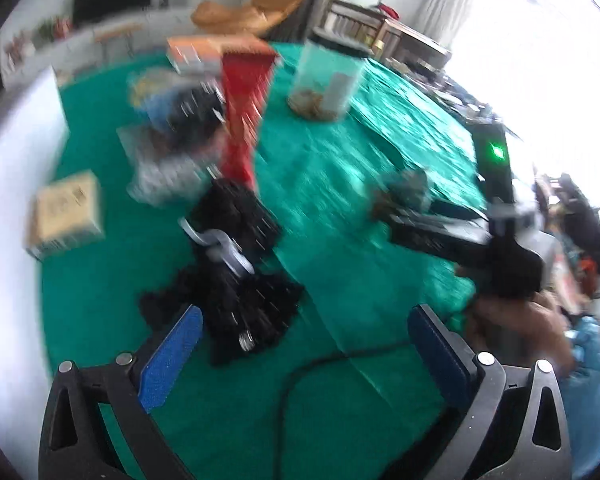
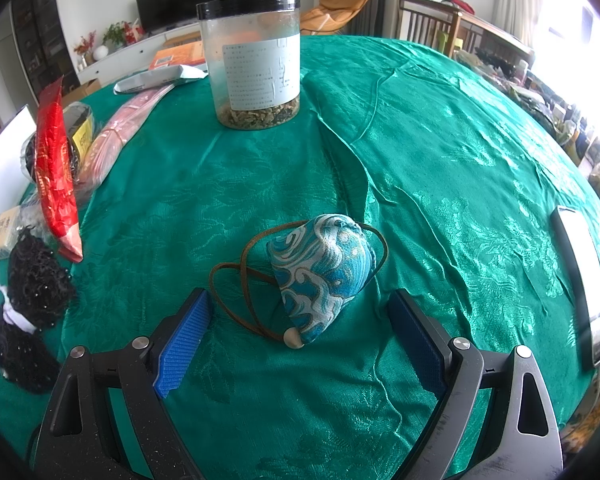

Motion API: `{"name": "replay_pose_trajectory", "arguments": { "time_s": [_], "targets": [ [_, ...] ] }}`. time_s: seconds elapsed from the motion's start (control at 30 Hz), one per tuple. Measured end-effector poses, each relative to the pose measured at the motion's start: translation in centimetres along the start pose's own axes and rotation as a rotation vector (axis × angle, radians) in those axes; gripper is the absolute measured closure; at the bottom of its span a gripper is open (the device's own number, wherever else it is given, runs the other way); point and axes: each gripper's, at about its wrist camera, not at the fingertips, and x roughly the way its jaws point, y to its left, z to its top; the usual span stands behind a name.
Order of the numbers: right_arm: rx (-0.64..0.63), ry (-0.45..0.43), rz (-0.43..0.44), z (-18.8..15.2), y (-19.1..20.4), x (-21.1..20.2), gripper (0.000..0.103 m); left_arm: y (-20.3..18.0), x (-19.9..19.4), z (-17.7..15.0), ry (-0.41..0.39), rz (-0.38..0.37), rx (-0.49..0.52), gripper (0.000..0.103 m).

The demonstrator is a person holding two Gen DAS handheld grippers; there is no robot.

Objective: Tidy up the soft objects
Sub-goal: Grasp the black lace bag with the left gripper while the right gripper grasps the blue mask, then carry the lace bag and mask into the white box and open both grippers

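Note:
A blue and white patterned fabric pouch (image 2: 324, 272) with a brown cord (image 2: 236, 280) and a bead lies on the green tablecloth (image 2: 440, 152), just ahead of my open right gripper (image 2: 300, 328), whose blue pads stand either side of it without touching. A black beaded mesh fabric (image 1: 236, 276) with a silver clip (image 1: 220, 248) lies in front of my open left gripper (image 1: 304, 332), near its left pad; the same black fabric (image 2: 32, 300) shows at the far left of the right wrist view. The left wrist view is motion-blurred. The other gripper (image 1: 504, 256) and a hand (image 1: 516, 320) appear at right.
A clear jar (image 2: 256, 60) with a black lid stands mid-table. A red packet (image 2: 54, 168), a pink wrapped bundle (image 2: 116, 132), a small tan box (image 1: 66, 212) and an orange box (image 1: 204, 52) crowd the left side. A phone (image 2: 584, 276) lies at right. A black cable (image 1: 312, 368) crosses the cloth.

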Motion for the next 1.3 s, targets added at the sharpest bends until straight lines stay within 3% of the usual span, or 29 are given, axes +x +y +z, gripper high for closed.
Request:
{"name": "replay_pose_trajectory", "arguments": {
  "time_s": [0.07, 0.1, 0.23, 0.3, 0.37, 0.4, 0.47, 0.57, 0.67, 0.73, 0.77, 0.8, 0.83, 0.97, 1.1, 1.2, 1.3],
  "targets": [
    [0.000, 0.000, 0.000, 0.0, 0.0, 0.0, 0.011, 0.5, 0.7, 1.3, -0.050, 0.156, 0.000, 0.001],
    [0.000, 0.000, 0.000, 0.1, -0.1, 0.1, 0.011, 0.7, 1.2, 1.6, -0.053, 0.197, -0.005, 0.001],
    [0.017, -0.002, 0.023, -0.1, 0.1, -0.4, 0.012, 2.0, 4.3, 1.9, 0.023, 0.255, -0.022, 0.003],
    [0.108, -0.029, 0.139, 0.2, -1.8, -1.3, 0.012, 2.2, 4.8, 1.3, 0.049, 0.253, -0.031, 0.019],
    [0.271, -0.106, 0.294, 0.1, -5.1, -2.5, 0.013, 2.2, 4.8, 0.6, 0.054, 0.245, -0.046, 0.050],
    [0.343, -0.133, 0.334, -0.1, -6.6, -2.7, 0.013, 2.4, 4.7, 0.4, 0.044, 0.234, -0.049, 0.061],
    [0.473, -0.143, 0.315, -0.5, -9.1, -2.5, 0.012, 2.9, 4.4, 0.5, 0.029, 0.218, -0.072, 0.068],
    [0.454, -0.151, 0.266, -0.1, -8.7, -2.7, 0.012, 2.7, 3.9, -0.1, 0.006, 0.196, -0.104, 0.070],
    [0.233, -0.166, 0.237, 1.2, -4.5, -3.2, 0.012, 3.0, 3.4, -0.6, 0.007, 0.165, -0.136, 0.070],
    [0.080, -0.118, 0.187, 1.7, -1.3, -2.2, 0.016, 2.9, 3.1, -1.0, 0.004, 0.149, -0.147, 0.070],
    [0.056, -0.092, 0.179, 1.7, -0.8, -1.5, 0.020, 2.9, 2.7, -1.1, 0.000, 0.139, -0.153, 0.070],
    [0.049, -0.059, 0.151, 1.8, -0.5, -0.6, 0.032, 2.8, 2.2, -1.1, -0.006, 0.128, -0.159, 0.070],
    [0.067, -0.045, 0.101, 2.0, -1.0, -0.2, 0.059, 2.8, 1.6, -1.1, -0.017, 0.116, -0.167, 0.070],
    [0.230, -0.101, 0.197, 2.2, -4.3, -1.6, 0.060, 3.0, -1.8, -0.6, -0.077, 0.073, -0.186, 0.070],
    [0.218, -0.154, 0.289, 2.7, -3.3, -5.0, 0.060, 4.4, -6.9, -0.2, -0.162, 0.058, -0.210, 0.070],
    [0.149, -0.183, 0.387, 3.8, 0.0, -8.5, 0.060, 7.0, -10.9, -0.3, -0.218, 0.108, -0.251, 0.070],
    [0.075, -0.202, 0.540, 4.9, 4.9, -12.1, 0.060, 10.4, -15.1, -1.3, -0.266, 0.224, -0.293, 0.070]
  ]
}}
